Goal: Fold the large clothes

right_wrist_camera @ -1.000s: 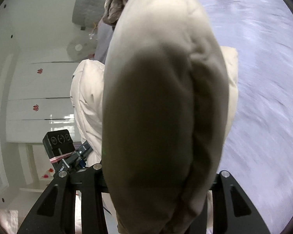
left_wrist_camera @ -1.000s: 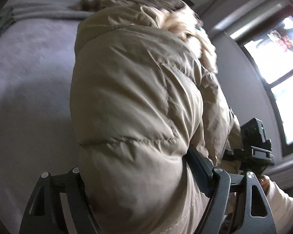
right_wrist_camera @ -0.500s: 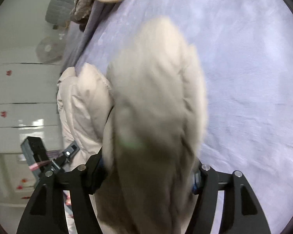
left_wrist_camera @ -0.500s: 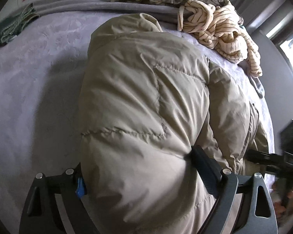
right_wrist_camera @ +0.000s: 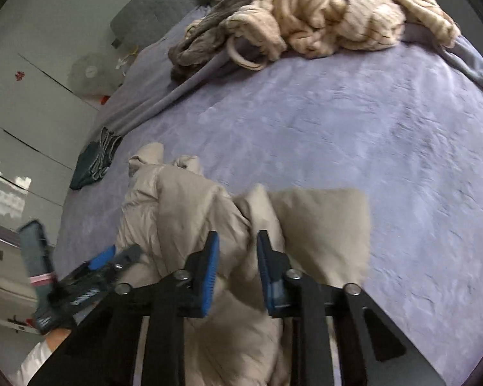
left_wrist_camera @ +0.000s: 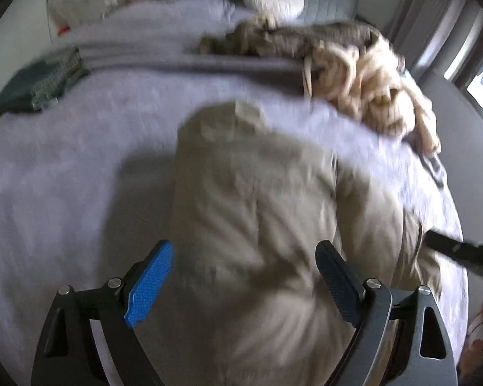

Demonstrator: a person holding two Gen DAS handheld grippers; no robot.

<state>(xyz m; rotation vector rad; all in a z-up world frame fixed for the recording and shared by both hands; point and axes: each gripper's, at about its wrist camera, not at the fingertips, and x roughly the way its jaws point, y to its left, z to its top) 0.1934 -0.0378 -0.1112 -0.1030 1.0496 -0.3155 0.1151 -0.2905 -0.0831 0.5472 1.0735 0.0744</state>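
Beige puffer coat (right_wrist_camera: 190,212) lies on the bed (right_wrist_camera: 354,122), left gripper (left_wrist_camera: 244,276) and right gripper (right_wrist_camera: 238,257) both spread.

On the lilac bed (right_wrist_camera: 354,122), a striped cream garment (right_wrist_camera: 338,13) and brown one (right_wrist_camera: 206,29) lie heaped far, a dark folded cloth (right_wrist_camera: 93,160) left, wardrobe (right_wrist_camera: 22,122) beyond.

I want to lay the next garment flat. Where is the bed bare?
Bare purple bedspread lies between the beige jacket and the striped sweater pile, and right of the jacket. The head end is crowded; a dark folded cloth sits left.
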